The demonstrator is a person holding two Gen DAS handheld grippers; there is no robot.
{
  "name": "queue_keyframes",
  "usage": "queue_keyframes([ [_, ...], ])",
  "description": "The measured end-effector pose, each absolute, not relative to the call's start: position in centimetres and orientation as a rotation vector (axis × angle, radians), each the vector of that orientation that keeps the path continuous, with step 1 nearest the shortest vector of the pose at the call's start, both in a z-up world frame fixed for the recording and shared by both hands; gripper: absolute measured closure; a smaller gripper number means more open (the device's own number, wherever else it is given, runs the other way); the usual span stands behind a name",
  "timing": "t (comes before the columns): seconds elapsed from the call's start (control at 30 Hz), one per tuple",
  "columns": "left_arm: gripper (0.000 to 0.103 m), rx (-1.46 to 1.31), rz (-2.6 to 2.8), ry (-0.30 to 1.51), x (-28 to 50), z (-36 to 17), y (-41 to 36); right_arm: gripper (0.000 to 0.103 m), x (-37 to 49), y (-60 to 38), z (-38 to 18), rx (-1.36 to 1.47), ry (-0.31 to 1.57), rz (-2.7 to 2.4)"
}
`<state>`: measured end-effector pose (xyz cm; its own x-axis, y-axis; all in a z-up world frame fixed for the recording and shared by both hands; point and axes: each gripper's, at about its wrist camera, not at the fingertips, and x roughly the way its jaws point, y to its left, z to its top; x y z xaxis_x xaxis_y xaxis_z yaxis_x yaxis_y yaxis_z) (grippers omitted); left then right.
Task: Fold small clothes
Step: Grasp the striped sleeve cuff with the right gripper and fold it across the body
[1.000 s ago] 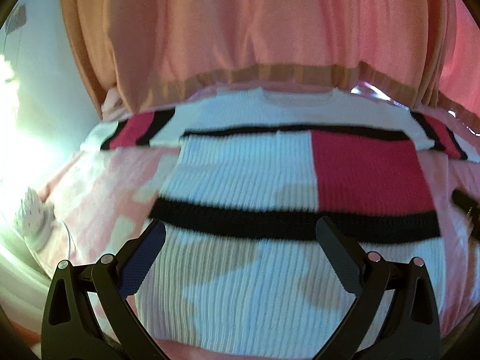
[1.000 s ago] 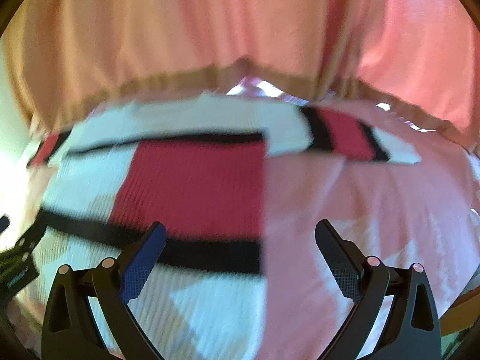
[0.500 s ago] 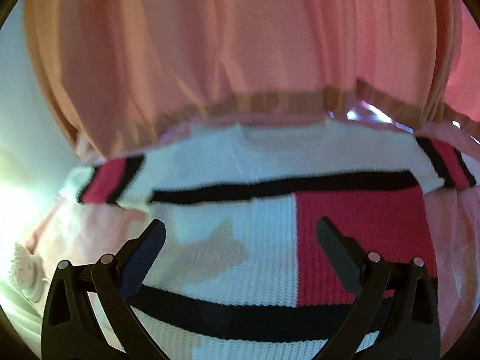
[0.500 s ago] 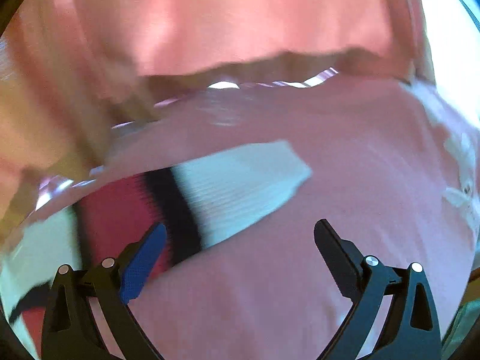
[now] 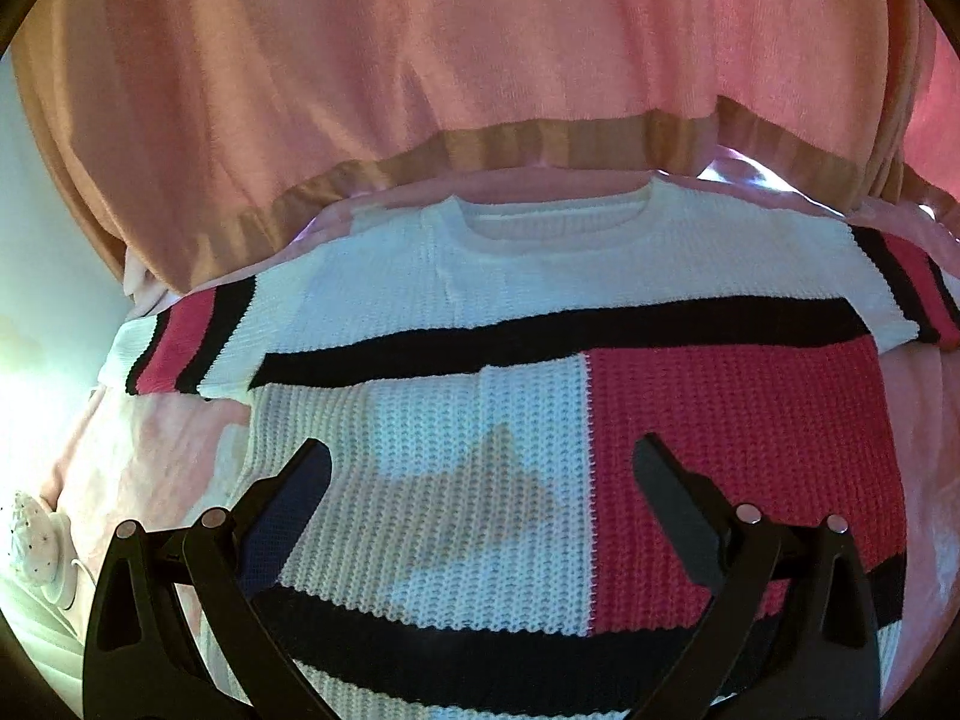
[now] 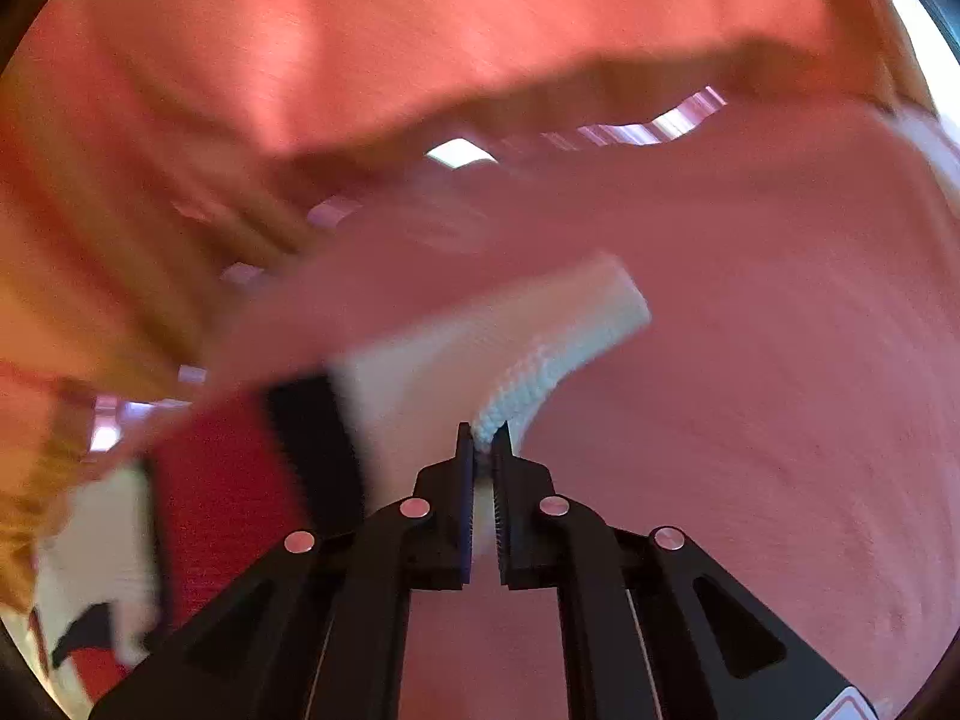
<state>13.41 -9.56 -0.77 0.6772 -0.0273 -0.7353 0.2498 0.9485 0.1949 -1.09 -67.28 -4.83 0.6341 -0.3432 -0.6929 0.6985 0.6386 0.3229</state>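
Half a second ago the right gripper (image 6: 483,441) hung spread above the sleeve; now its fingers (image 6: 459,480) are clenched on the white cuff end of the sweater's sleeve (image 6: 480,360), and the knit bunches up just beyond the tips. Meanwhile the left gripper (image 5: 480,468) has slid up the sweater (image 5: 540,372) toward the collar, fingers released and holding nothing, hovering over the white and red chest panels. Nearest the right fingers, the bite looks thin: only an edge of cuff sits between the pads, so a quick pull could strip it out, or drag the loose knit instead of turning the sleeve over. Farther along, the sleeve's black and red bands run back to the body, which lies flat, front up, on the pink bedcover (image 6: 750,420) with its neck away from the left camera. With nothing pinning the body, carrying the sleeve inward may tow the whole shoulder sideways and skew the fold line. The right view is smeared by motion, so I cannot be sure how deep the grip goes. Beyond the collar hangs a peach curtain (image 5: 450,60) whose hem lies close to the neckline; a high sweep could snag it.
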Motion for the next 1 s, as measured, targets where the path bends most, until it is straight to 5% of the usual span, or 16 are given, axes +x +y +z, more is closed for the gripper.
queue_keyframes([
  [0.27, 0.005, 0.180, -0.125, 0.782, 14.0, 1.9, -6.5, 0.098, 7.8, -49.3, 10.7, 0.482, 0.411, -0.145],
  [0.4, 0.005, 0.117, -0.095, 0.775, 14.2, 2.9, -3.9, 0.098, 14.4, -37.1, 13.5, 0.405, 0.427, 0.085],
  [0.53, 0.005, 0.060, -0.067, 0.767, 14.3, 3.7, -1.0, 0.098, 20.1, -24.9, 12.0, 0.302, 0.516, 0.222],
  [0.7, 0.005, -0.001, -0.006, 0.763, 15.2, 4.1, 3.3, 0.093, 25.7, -13.7, 3.7, 0.193, 0.726, 0.285],
  [0.87, 0.005, -0.040, 0.027, 0.795, 16.8, 3.6, 6.3, 0.092, 25.8, -11.8, -1.1, 0.170, 0.837, 0.296],
  [0.9, 0.005, -0.058, 0.027, 0.804, 17.3, 3.4, 6.9, 0.089, 24.7, -13.2, -0.7, 0.186, 0.821, 0.304],
  [1.0, 0.005, -0.112, 0.001, 0.829, 18.6, 2.9, 7.3, 0.050, 21.0, -17.9, 2.6, 0.141, 0.749, 0.200],
])
